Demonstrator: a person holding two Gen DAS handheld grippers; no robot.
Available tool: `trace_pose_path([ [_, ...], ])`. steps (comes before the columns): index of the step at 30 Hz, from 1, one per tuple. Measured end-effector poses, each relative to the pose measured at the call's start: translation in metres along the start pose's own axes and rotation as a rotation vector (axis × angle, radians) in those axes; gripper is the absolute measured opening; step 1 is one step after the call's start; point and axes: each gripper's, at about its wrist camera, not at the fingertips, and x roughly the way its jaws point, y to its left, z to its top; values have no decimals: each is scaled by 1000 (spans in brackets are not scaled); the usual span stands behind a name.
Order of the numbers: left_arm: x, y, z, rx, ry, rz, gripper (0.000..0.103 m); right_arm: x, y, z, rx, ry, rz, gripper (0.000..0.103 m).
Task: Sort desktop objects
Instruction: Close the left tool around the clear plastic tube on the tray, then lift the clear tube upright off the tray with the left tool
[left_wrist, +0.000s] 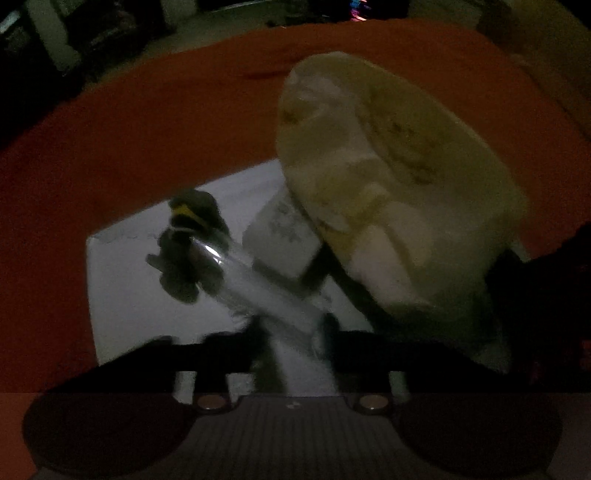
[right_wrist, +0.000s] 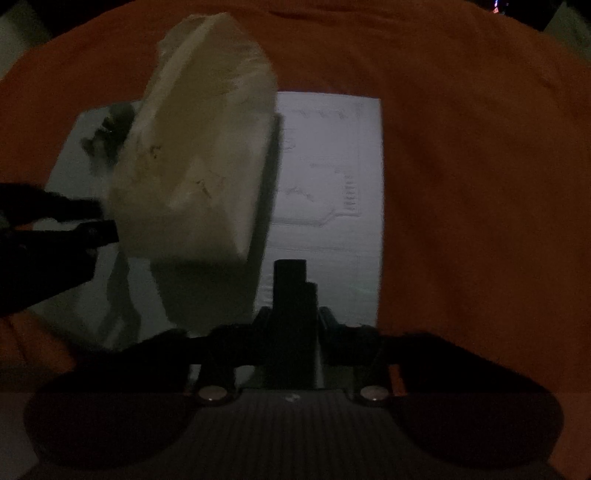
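- The left gripper (left_wrist: 295, 332) is clenched on a clear tube (left_wrist: 255, 284) over the white sheet (left_wrist: 122, 295).
- The right gripper (right_wrist: 295, 325) grasps a dark block (right_wrist: 291, 291).
- A pale bag (right_wrist: 199, 162) hangs left, above the orange cloth (right_wrist: 480, 184).

I'm working in a dim indoor room, probably a home: an orange cloth (right_wrist: 480, 166) covers the tabletop, a white sheet (right_wrist: 332, 166) lies on it, dark furniture (left_wrist: 92, 33) stands behind.
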Motion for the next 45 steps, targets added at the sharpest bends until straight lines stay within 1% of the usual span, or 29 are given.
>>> trace_pose_path([
  [4, -10, 12, 0, -2, 9, -37, 13, -4, 0, 1, 3, 4, 6, 28],
  [5, -13, 15, 1, 0, 7, -36, 23, -4, 1, 1, 3, 8, 10, 28],
  [6, -17, 18, 1, -1, -4, -18, 36, -4, 1, 1, 7, 25, 24, 29],
  [7, -20, 21, 1, -13, -9, 4, 81, -6, 0, 1, 20, 36, 36, 30],
  [8, -23, 25, 2, -37, -14, 5, 102, -6, -2, 2, 41, 44, 42, 37],
  [9, -26, 30, 2, -71, -23, -24, 100, -7, -3, 2, 62, 52, 48, 46],
  [10, -29, 36, 3, -110, -27, -70, 101, -7, -4, 4, 71, 55, 48, 47],
  [12, -30, 43, 7, -204, -18, -117, 103, -8, -5, 6, 71, 45, 39, 47],
  [15, -21, 53, 9, -382, 14, -114, 103, -7, -5, 9, 81, 30, 18, 47],
  [18, -6, 60, 10, -505, 26, -104, 98, -6, -2, 11, 75, 24, 18, 46],
  [19, -1, 62, 10, -523, 26, -106, 90, -6, -1, 11, 73, 22, 21, 46],
  [20, 5, 62, 10, -532, 29, -100, 79, -5, 0, 10, 72, 24, 23, 46],
  [22, 9, 57, 13, -526, 15, -57, 77, -4, 2, 8, 71, 27, 27, 46],
  [24, 9, 50, 17, -503, -10, -14, 58, -4, 5, 6, 62, 25, 24, 46],
  [25, 9, 47, 17, -492, -13, -3, 39, -4, 7, 5, 55, 22, 22, 46],
  [26, 8, 46, 17, -485, -10, 11, 33, -4, 8, 4, 47, 22, 21, 46],
  [29, 5, 51, 14, -483, 33, 30, 27, -7, 9, 0, 43, 27, 31, 45],
  [31, -1, 56, 9, -480, 80, 16, 26, -9, 7, -2, 45, 27, 29, 45],
  [34, -13, 59, -8, -426, 129, 9, 26, -13, 5, -3, 51, 16, 21, 40],
  [35, -16, 59, -14, -408, 137, 3, 26, -15, 5, -3, 51, 17, 15, 33],
  [36, -19, 57, -19, -386, 137, 7, 26, -16, 5, -2, 50, 17, 10, 28],
  [38, -24, 52, -25, -338, 128, 36, 27, -19, 5, -1, 47, 13, -5, 28],
  [39, -25, 49, -25, -318, 125, 53, 30, -19, 6, 0, 44, 8, -14, 28],
  [40, -25, 46, -24, -304, 129, 65, 48, -19, 6, 2, 45, 7, -15, 28],
  [41, -25, 44, -24, -298, 131, 82, 71, -18, 6, 4, 53, 19, -5, 29],
  [42, -27, 42, -24, -294, 121, 98, 78, -17, 5, 5, 68, 31, 8, 31],
  [43, -27, 39, -23, -283, 107, 111, 79, -16, 4, 7, 84, 33, 7, 36],
  [44, -25, 35, -22, -264, 109, 119, 71, -15, 3, 8, 99, 35, 5, 45],
  [45, -20, 35, -21, -253, 127, 117, 65, -13, 5, 10, 91, 28, -7, 45],
])
